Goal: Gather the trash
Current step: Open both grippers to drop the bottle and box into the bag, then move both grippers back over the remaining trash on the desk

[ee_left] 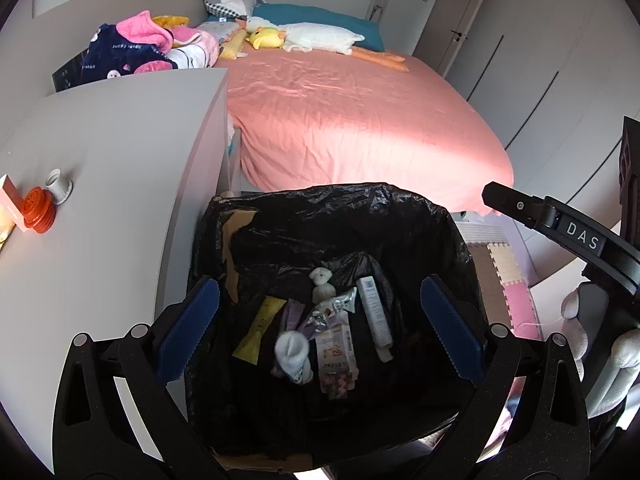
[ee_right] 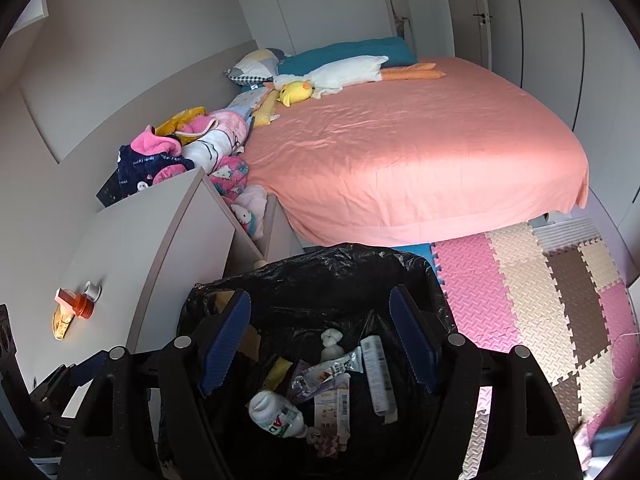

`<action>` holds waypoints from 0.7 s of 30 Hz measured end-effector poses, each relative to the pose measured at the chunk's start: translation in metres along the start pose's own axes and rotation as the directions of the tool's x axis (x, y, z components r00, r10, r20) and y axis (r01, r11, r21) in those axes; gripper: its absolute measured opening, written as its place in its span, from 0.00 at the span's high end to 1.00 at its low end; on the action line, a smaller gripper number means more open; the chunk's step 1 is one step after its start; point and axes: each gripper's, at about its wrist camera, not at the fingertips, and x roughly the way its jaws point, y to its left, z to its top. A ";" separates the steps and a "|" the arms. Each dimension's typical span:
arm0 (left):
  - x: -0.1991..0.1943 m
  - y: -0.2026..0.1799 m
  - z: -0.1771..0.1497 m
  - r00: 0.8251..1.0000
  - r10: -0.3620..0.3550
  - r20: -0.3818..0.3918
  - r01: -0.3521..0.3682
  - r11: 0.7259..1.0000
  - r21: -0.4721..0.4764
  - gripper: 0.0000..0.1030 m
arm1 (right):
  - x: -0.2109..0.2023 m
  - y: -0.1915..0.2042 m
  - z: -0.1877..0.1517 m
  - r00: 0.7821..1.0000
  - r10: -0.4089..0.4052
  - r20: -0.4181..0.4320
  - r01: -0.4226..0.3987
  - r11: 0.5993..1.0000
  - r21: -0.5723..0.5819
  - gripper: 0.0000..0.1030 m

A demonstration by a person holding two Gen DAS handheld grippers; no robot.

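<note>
A bin lined with a black bag point(ee_left: 400, 216) point(ee_right: 320, 264) stands on the floor below both grippers. Inside lie a small white plastic bottle point(ee_left: 294, 354) point(ee_right: 276, 414), a yellow wrapper point(ee_left: 260, 330), a white tube point(ee_left: 374, 316) point(ee_right: 378, 376), foil and paper wrappers point(ee_left: 334, 352) point(ee_right: 330, 396) and a crumpled tissue point(ee_left: 322, 284) point(ee_right: 331, 342). My left gripper point(ee_left: 320, 328) is open and empty above the bin. My right gripper point(ee_right: 320, 344) is open and empty above the bin; part of it shows in the left wrist view point(ee_left: 560, 224).
A grey cabinet top point(ee_left: 112, 168) point(ee_right: 132, 240) at left holds an orange cap point(ee_left: 38, 210) point(ee_right: 82, 306), a white cap point(ee_left: 58, 184) and a pink box point(ee_left: 10, 200). A pink bed point(ee_left: 352, 120) point(ee_right: 420, 152) with plush toys lies behind. Foam mats point(ee_right: 540, 304) cover the floor right.
</note>
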 end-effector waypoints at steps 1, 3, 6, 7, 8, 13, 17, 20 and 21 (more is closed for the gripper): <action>-0.001 -0.001 -0.001 1.000 0.002 0.001 -0.002 1.000 0.007 0.05 | 0.001 0.001 -0.001 1.000 0.003 -0.005 -0.003 1.000 -0.003 0.29; -0.002 -0.002 -0.002 1.000 0.006 0.005 -0.006 1.000 0.016 0.05 | 0.002 0.003 -0.001 1.000 0.006 -0.012 -0.006 1.000 -0.011 0.29; -0.002 -0.002 -0.003 1.000 0.006 0.003 -0.006 1.000 0.020 0.05 | 0.003 0.007 -0.001 1.000 0.009 -0.015 -0.010 1.000 -0.023 0.29; -0.002 -0.001 -0.003 1.000 0.005 0.003 -0.005 1.000 0.019 0.05 | 0.002 0.009 -0.002 1.000 0.010 -0.015 -0.010 1.000 -0.027 0.29; -0.002 -0.001 -0.003 1.000 0.004 0.003 -0.004 1.000 0.018 0.05 | 0.002 0.010 -0.002 1.000 0.011 -0.015 -0.011 0.999 -0.030 0.29; -0.002 0.003 -0.004 1.000 -0.006 0.002 0.006 1.000 0.009 0.05 | 0.003 0.015 -0.003 1.000 0.010 -0.018 -0.011 0.999 -0.039 0.29; -0.003 0.009 -0.004 1.000 0.000 0.003 0.000 1.000 0.000 0.05 | 0.006 0.019 -0.003 1.000 0.011 -0.022 -0.012 0.999 -0.045 0.29; -0.005 0.015 -0.005 1.000 0.012 0.008 -0.012 1.000 -0.008 0.05 | 0.008 0.026 -0.004 0.999 0.015 -0.029 -0.016 0.998 -0.054 0.29; -0.007 0.017 -0.005 1.000 0.015 0.010 -0.015 1.000 -0.011 0.05 | 0.009 0.029 -0.004 0.999 0.018 -0.032 -0.020 0.998 -0.059 0.29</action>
